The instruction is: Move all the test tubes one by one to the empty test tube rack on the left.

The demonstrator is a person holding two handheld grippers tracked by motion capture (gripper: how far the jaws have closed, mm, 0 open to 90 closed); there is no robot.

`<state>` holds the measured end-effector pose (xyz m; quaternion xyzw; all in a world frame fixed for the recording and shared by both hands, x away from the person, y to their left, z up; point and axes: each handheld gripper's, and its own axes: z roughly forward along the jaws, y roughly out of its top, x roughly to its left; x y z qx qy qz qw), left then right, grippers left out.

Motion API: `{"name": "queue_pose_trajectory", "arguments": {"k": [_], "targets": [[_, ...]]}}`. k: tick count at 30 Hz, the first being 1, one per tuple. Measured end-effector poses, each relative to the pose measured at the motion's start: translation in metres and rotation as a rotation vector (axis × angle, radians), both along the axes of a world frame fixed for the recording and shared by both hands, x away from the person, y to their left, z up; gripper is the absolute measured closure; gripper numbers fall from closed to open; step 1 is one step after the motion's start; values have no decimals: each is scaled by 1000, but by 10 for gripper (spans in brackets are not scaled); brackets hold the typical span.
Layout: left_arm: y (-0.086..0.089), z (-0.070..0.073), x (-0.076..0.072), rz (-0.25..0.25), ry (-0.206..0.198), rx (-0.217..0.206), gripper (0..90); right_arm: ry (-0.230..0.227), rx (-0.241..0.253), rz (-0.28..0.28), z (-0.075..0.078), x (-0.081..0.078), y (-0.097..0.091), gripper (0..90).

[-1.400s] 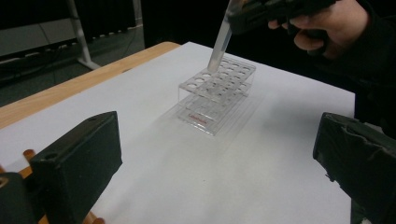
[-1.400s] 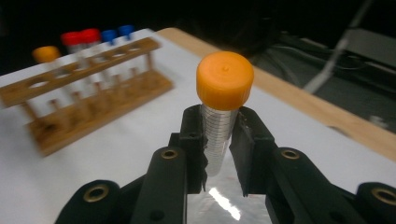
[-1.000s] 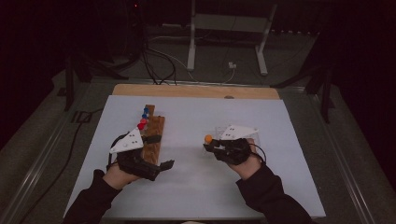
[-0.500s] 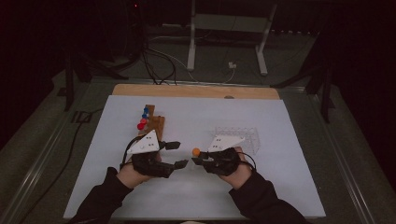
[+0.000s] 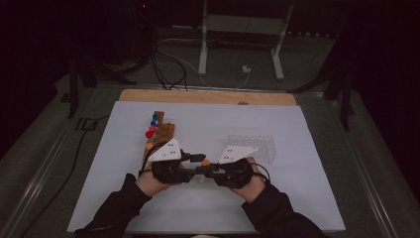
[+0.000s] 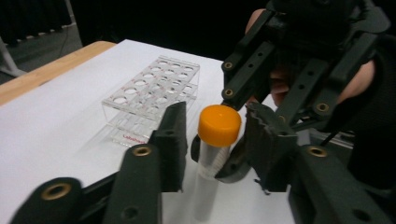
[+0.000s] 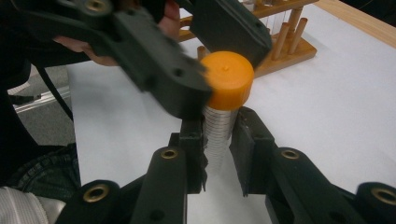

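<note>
Both claws meet at one tube [image 7: 219, 130] — right claw [image 7: 218, 140] clamps its body, left claw [image 6: 212, 135] closing round its orange cap [image 6: 219, 125].

The tube [image 7: 219, 135] has its lower end hidden between black jaws. At ten o'clock of its orange cap [image 7: 229, 79], the left gripper [image 7: 210, 60] is motion-blurred.

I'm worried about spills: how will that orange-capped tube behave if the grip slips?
The tube looks like thin clear plastic, so probably light and rigid. Its smooth round wall could slide between the right gripper pads and roll across the flat white mat. The wider orange cap might curve that roll.
</note>
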<state>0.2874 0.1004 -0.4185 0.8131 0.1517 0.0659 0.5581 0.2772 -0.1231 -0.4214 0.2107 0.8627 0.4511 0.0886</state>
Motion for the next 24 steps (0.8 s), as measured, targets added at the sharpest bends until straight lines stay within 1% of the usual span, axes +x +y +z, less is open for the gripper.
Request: {"name": "queue_pose_trajectory", "arguments": {"k": [2, 3, 4, 6, 7, 8, 10, 11, 12, 14, 15, 17, 19, 20, 21, 22, 23, 24], "targets": [[-1, 1, 0, -4, -8, 3, 691, -1, 1, -1, 0, 0, 0, 749], [-1, 1, 0, 1, -15, 6, 701, -3, 0, -5, 0, 0, 0, 749], [-1, 2, 0, 4, -21, 7, 706, -1, 2, -8, 0, 0, 0, 749], [0, 4, 0, 11, -27, -5, 712, -3, 18, -4, 1, 0, -2, 739], [2, 5, 0, 15, -31, -3, 713, -3, 24, -7, 2, 1, -3, 728], [4, 7, 1, 22, -37, -2, 713, -8, 28, -8, 3, 1, -4, 697], [9, 11, 2, 29, -38, -12, 714, -19, 49, -24, 5, 2, -7, 606], [12, 12, 3, 37, -38, -18, 714, -25, 51, -31, 6, 2, -9, 574], [14, 13, 3, 43, -39, -22, 714, -34, 56, -39, 7, 2, -11, 518], [18, 14, 4, 58, -41, -18, 715, -42, 76, -56, 9, 3, -15, 360], [20, 15, 4, 66, -46, -18, 715, -50, 78, -70, 10, 3, -16, 285], [25, 18, 5, 85, -49, -12, 715, -49, 99, -90, 11, 3, -19, 183], [31, 20, 7, 106, -49, -15, 715, -42, 117, -103, 11, 4, -22, 128], [34, 21, 8, 119, -51, -12, 715, -47, 126, -112, 11, 4, -23, 98], [37, 22, 8, 125, -52, -16, 715, -49, 132, -116, 11, 5, -25, 62], [40, 23, 9, 133, -52, -17, 715, -48, 135, -121, 11, 6, -26, 7], [43, 24, 9, 143, -51, -19, 715, -42, 145, -107, 10, 6, -29, 0], [47, 26, 9, 151, -55, -20, 715, -42, 157, -108, 10, 6, -31, 0]]}}
